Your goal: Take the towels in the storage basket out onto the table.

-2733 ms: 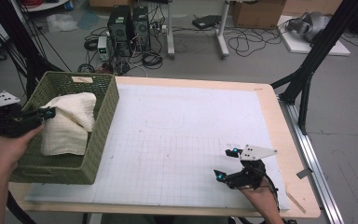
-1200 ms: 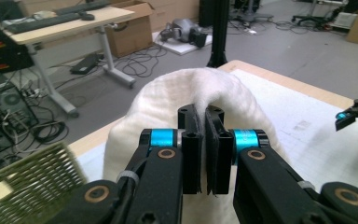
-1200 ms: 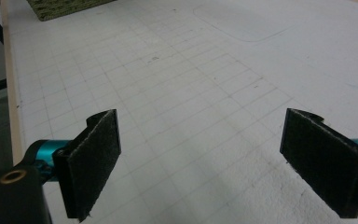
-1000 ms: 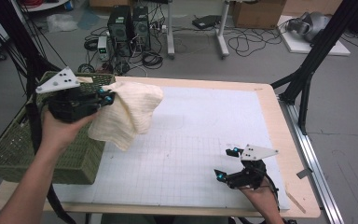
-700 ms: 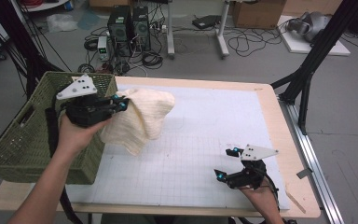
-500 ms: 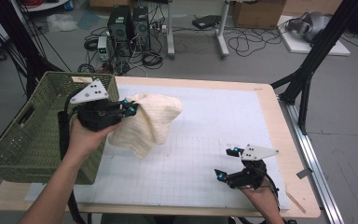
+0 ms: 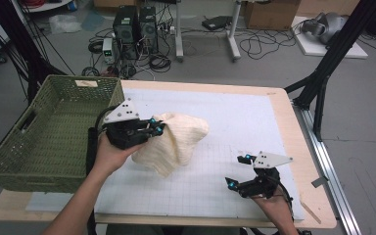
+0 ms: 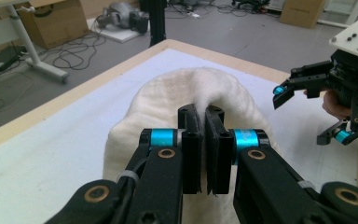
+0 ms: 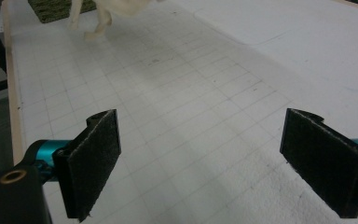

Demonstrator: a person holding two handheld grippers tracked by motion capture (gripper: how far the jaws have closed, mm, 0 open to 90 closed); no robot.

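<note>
Towel [image 7: 174,142] hangs over the white mat [image 7: 254,117], just beside the green basket [image 7: 44,137], pinched by one fold in my closed left gripper [image 7: 157,128]; that thin bite may slip. My right gripper [image 7: 237,170] rests open nearby

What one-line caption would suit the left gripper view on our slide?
Left gripper pinches a fold of cream cloth above the white mat, right gripper open nearby.
</note>
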